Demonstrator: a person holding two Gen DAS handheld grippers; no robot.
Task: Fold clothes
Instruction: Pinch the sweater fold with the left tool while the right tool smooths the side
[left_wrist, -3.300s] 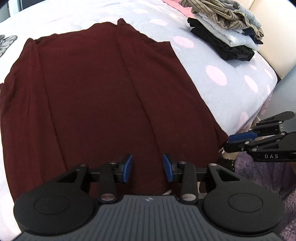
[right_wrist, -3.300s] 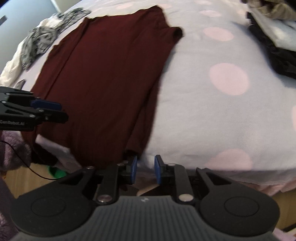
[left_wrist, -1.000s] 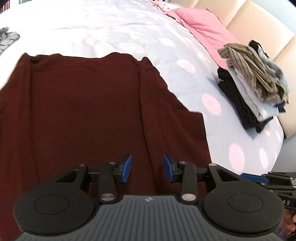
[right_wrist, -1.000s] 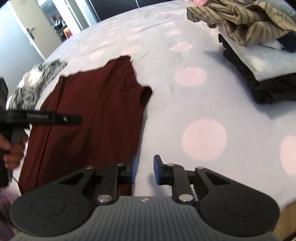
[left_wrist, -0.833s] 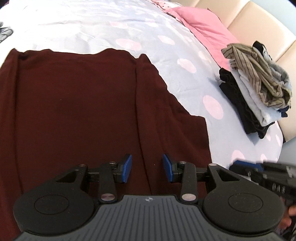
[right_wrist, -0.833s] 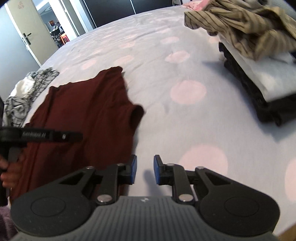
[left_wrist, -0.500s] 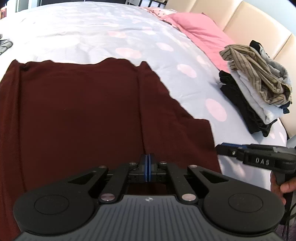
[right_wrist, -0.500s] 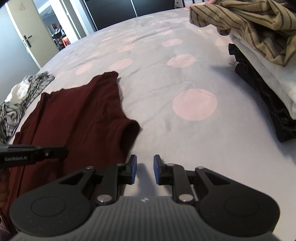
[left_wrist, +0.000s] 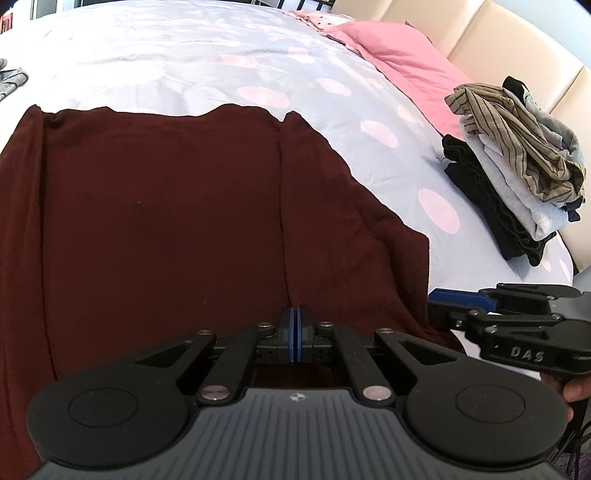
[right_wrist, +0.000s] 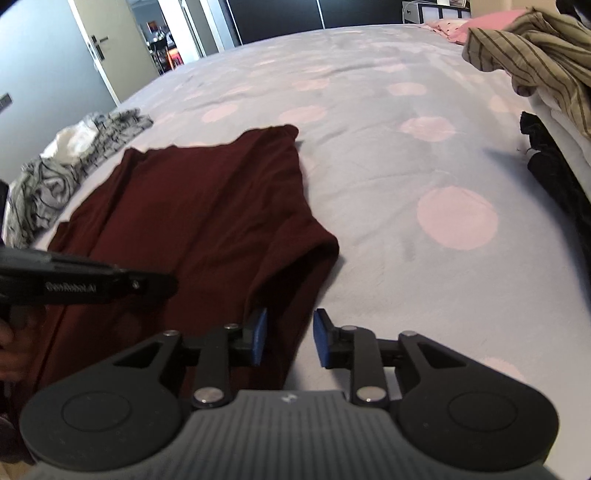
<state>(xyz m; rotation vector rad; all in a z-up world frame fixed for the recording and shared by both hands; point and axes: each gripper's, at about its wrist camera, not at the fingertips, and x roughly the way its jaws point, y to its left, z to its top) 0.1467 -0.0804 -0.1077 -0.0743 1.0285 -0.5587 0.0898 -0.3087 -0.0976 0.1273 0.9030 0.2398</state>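
The maroon shirt (left_wrist: 166, 221) lies flat on the bed (left_wrist: 184, 55). The left claw (left_wrist: 294, 334) is pinched closed on its near hem; the right claw (right_wrist: 288, 338) gapes around its near edge.

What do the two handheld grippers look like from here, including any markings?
Both are matte black with blue finger pads. The left gripper has a ribbed grey base flanked by round discs; its side reads GenRobot.AI. The right gripper matches; its side reads DAS.
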